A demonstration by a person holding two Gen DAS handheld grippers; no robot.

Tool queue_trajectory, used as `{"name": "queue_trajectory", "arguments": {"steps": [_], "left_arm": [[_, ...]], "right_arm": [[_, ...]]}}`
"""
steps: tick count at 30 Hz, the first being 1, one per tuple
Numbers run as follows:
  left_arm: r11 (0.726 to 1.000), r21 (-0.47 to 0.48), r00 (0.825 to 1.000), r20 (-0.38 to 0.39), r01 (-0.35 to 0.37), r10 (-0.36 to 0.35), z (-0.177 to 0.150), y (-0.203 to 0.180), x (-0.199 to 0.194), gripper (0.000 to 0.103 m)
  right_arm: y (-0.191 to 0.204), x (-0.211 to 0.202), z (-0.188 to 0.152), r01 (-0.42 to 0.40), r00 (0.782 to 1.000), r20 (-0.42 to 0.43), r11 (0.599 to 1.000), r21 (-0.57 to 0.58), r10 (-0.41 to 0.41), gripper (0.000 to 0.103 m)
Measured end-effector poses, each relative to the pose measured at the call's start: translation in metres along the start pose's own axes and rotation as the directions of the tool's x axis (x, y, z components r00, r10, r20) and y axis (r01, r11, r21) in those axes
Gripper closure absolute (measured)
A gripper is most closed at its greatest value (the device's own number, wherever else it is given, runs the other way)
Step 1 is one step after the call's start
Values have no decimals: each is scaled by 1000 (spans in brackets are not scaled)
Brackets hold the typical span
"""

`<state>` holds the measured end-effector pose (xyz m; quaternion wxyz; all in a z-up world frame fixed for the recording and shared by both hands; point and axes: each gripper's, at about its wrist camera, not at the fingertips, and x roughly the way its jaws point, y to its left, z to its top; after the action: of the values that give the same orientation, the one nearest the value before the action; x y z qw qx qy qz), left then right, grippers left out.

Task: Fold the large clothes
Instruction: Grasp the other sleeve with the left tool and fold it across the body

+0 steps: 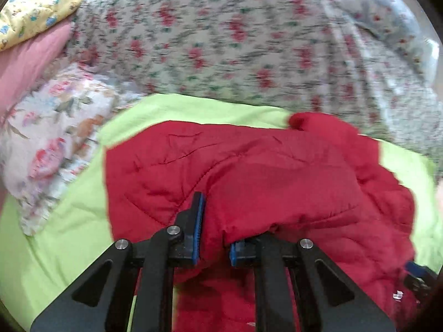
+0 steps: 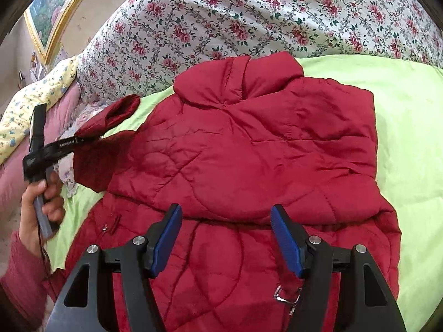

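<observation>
A red quilted jacket (image 2: 249, 149) lies spread on a lime green sheet (image 2: 409, 138), collar toward the floral duvet, one side folded over. My left gripper (image 1: 214, 238) is shut on a red sleeve (image 1: 277, 188) and holds it lifted over the jacket. In the right wrist view the left gripper (image 2: 83, 138) holds that sleeve (image 2: 110, 119) at the jacket's left side. My right gripper (image 2: 225, 238) is open and empty, hovering over the jacket's lower part near a metal buckle (image 2: 288, 296).
A floral duvet (image 2: 249, 19) is heaped behind the jacket. A floral pillow (image 1: 55, 138), a pink pillow (image 1: 30, 58) and a yellow patterned cloth (image 1: 33, 11) lie at the left. A framed picture (image 2: 55, 8) hangs on the wall.
</observation>
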<state>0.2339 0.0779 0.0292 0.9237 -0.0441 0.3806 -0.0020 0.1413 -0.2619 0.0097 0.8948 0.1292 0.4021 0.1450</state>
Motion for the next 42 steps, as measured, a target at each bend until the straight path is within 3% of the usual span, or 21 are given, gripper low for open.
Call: {"name": "queue_trajectory", "arguments": {"steps": [5, 8, 13, 16, 18, 27, 32, 35, 37, 38, 40, 41, 42], "left_arm": [[994, 14, 994, 2, 112, -112, -22, -42, -11, 91], [982, 3, 981, -29, 191, -190, -37, -64, -6, 91], [962, -35, 961, -45, 270, -272, -50, -86, -5, 91], [950, -51, 950, -34, 308, -310, -52, -92, -9, 91], [953, -38, 953, -27, 300, -301, -54, -97, -13, 91], [952, -41, 951, -51, 303, -305, -65, -98, -4, 91], [947, -48, 946, -54, 317, -319, -68, -100, -3, 91], [938, -71, 938, -49, 340, -344, -67, -99, -5, 91], [942, -43, 940, -57, 334, -336, -68, -105, -6, 90], [945, -24, 943, -62, 327, -328, -69, -109, -6, 91], [950, 3, 948, -72, 312, -311, -71, -113, -7, 90], [953, 11, 951, -77, 302, -301, -71, -113, -7, 89], [953, 15, 949, -91, 303, -300, -72, -112, -6, 85]], "right_arm": [[2, -5, 1, -46, 999, 21, 998, 40, 45, 35], [-1, -9, 3, -93, 995, 41, 992, 83, 90, 34], [-15, -6, 8, -258, 966, 57, 939, 230, 251, 33], [-19, 0, 13, -291, 957, 63, 915, 281, 285, 33], [-20, 3, 15, -293, 956, 74, 910, 294, 284, 34], [-41, 20, 17, -457, 887, 166, 769, 447, 431, 34], [-43, 16, 17, -504, 861, 200, 732, 457, 468, 34], [-37, 24, 20, -466, 880, 152, 754, 463, 450, 34], [-34, 33, 20, -470, 875, 132, 749, 468, 466, 34], [-32, 37, 20, -470, 873, 122, 749, 467, 472, 36], [-27, 41, 23, -461, 879, 112, 768, 446, 463, 51], [-25, 41, 24, -448, 887, 109, 782, 433, 448, 74], [-23, 40, 26, -422, 901, 99, 804, 419, 422, 87]]}}
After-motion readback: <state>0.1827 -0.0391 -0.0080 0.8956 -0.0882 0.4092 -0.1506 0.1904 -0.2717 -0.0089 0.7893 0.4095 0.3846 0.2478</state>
